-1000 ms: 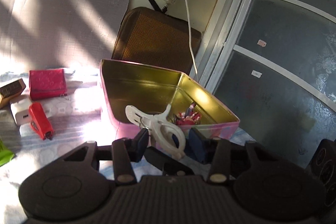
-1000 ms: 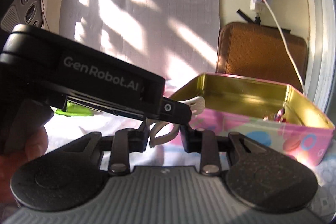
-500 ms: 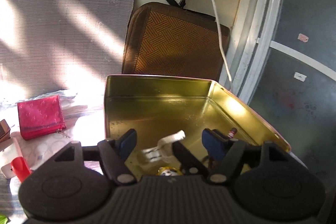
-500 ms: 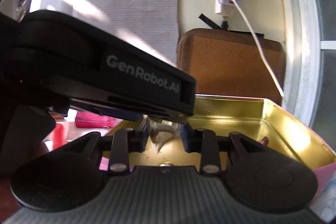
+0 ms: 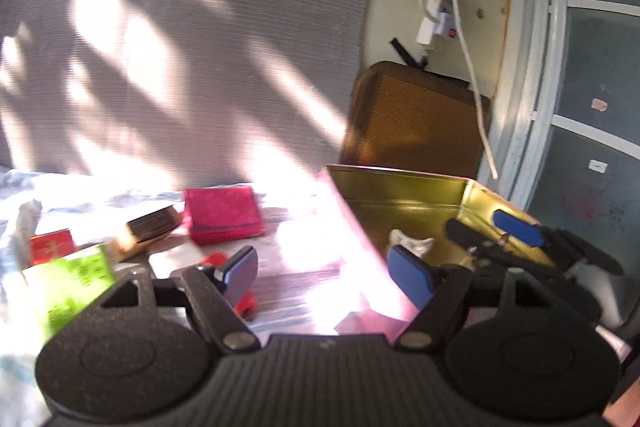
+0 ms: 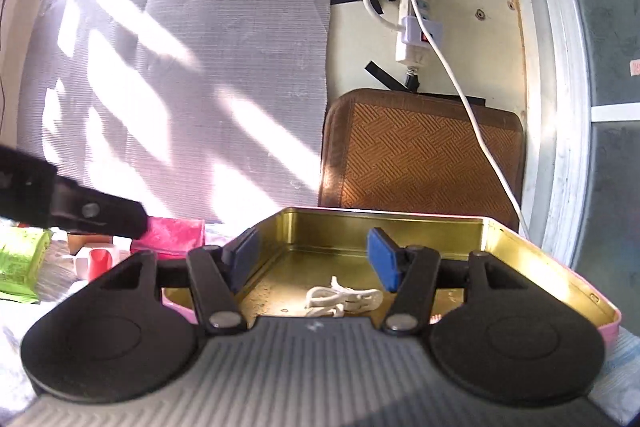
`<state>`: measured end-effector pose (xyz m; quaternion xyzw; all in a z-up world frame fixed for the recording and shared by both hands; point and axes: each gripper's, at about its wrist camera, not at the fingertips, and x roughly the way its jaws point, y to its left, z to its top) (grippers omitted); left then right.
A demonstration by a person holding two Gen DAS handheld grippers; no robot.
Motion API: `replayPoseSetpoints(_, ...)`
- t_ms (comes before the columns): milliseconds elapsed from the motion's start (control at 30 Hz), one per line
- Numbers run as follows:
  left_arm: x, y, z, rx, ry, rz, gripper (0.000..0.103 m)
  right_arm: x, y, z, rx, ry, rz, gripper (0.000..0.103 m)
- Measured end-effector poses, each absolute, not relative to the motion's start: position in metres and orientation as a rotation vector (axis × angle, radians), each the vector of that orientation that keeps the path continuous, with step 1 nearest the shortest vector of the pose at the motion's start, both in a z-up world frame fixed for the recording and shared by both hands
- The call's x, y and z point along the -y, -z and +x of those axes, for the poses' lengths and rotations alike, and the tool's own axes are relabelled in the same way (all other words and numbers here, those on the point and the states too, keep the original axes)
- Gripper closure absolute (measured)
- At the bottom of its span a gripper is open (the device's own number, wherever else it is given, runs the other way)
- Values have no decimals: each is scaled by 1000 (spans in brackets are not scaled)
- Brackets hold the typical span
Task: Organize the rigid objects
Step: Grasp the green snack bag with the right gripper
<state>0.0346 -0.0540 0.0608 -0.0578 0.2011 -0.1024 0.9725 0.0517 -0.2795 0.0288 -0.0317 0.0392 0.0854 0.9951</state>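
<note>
- Lying loose on the gold tin (image 6: 552, 259) floor, white clip (image 6: 344, 301); your right gripper (image 6: 316, 259) body hides its near edge.
- Both grippers' jaws just opened, nothing between; left gripper (image 5: 324, 273) view blurred.

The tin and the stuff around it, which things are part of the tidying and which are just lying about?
Part of the job: tin; white clip lying inside it; pink purse, green packet and red box waiting beside it.

Just there: brown mat, power strip, grey sheet.
</note>
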Motion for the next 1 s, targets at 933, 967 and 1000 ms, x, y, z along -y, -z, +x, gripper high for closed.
replayPoseSetpoints(933, -119, -19, 1, -419, -375, -247, 28, 26, -8, 99, -631, -675, -125, 8)
replayPoseSetpoints(967, -119, -19, 1, -419, -378, -253, 28, 27, -9, 97, -629, -679, -122, 8)
replayPoseSetpoints(1000, -121, -19, 1, -416, -382, -257, 28, 26, -10, 93, -622, -693, -126, 8)
